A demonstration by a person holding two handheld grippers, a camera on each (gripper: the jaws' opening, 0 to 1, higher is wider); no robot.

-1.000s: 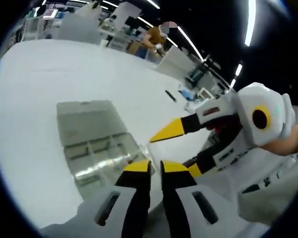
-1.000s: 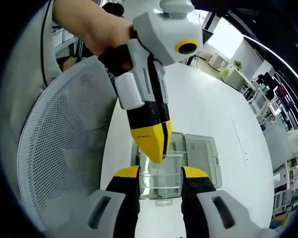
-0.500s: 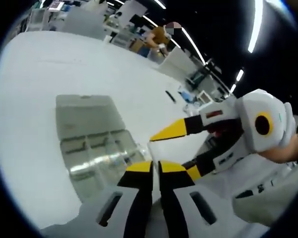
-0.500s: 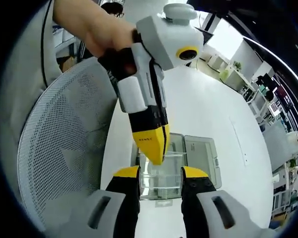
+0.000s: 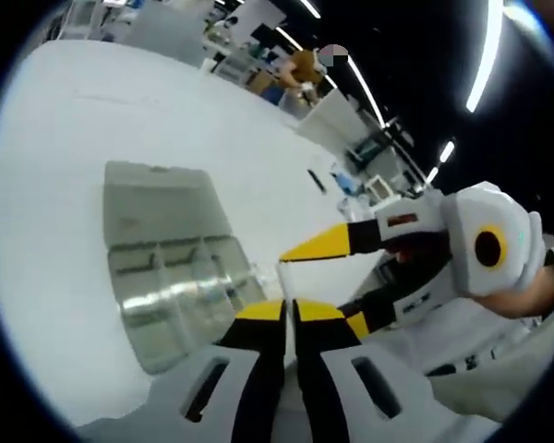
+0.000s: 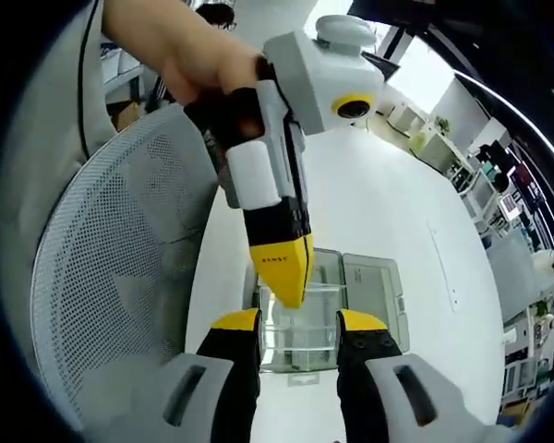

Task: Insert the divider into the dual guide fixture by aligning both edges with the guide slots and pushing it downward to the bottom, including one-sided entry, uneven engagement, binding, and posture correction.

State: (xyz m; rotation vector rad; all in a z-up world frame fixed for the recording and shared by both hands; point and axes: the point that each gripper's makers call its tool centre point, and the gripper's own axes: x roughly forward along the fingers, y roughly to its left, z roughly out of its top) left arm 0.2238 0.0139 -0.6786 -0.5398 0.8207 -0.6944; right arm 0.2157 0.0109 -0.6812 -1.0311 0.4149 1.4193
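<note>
Little has shifted since the earlier frames: in the right gripper view the left tool (image 6: 284, 281) has been raised a touch and tilted slightly; the clear box has not moved on the table.

The left tool's tips are pressed together, seen in the left gripper view (image 5: 289, 314) with hardly any gap and, from the other side, as one closed yellow wedge. Whether a thin clear divider is pinched between them cannot be told. The right tool (image 6: 298, 325) is held spread, nothing between the jaws; in the left gripper view it (image 5: 328, 277) comes in from the right with its tips apart.

A clear plastic compartment box (image 5: 171, 281) lies on the white table (image 5: 65, 138), lid (image 5: 157, 198) swung open flat beside it. The tray (image 6: 300, 337) is split into cells by clear walls; contents cannot be made out. The left tool's tip hangs over the tray's edge nearest the hinge.

Wide bare table surrounds the box. A white mesh chair back (image 6: 111, 258) stands close at the table edge.
</note>
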